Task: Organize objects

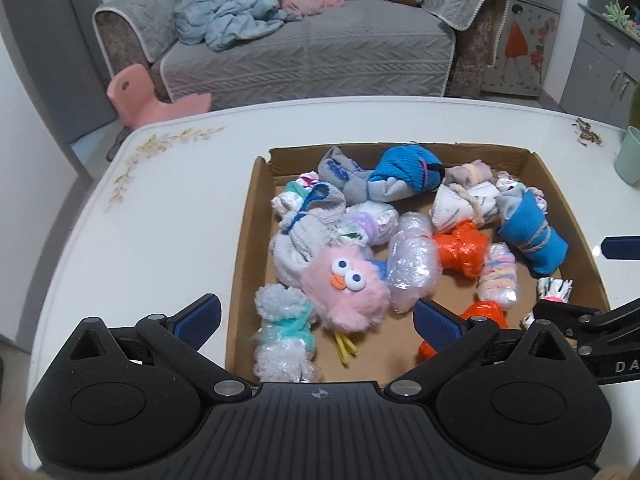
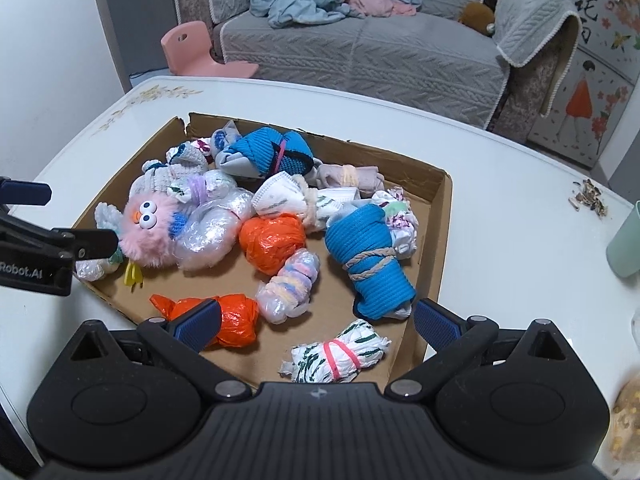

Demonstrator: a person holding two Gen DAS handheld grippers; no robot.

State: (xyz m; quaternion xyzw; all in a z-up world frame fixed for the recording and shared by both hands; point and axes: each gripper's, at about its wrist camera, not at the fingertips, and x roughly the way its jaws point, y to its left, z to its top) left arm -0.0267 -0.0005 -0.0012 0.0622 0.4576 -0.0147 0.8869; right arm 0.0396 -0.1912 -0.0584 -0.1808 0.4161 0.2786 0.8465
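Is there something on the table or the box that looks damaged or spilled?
Yes. The cardboard box has a torn far-left corner, where the walls gape apart. On the white table, right of the box, lies a small pile of husk-like scraps, loose beside a green cup.

We note a white tabletop [image 1: 160, 216] with a faint floral print near its far left corner. Behind it stands a grey quilted sofa [image 2: 360, 52] carrying a rumpled blue and pink blanket [image 1: 248, 4] and a brown plush toy [image 2: 476, 14]. A pink child's chair [image 1: 140, 96] sits on the floor beside the sofa. On the tabletop's right side we see a pale green cup [image 2: 626, 240] and, near it, scattered seed husks [image 2: 588, 196].
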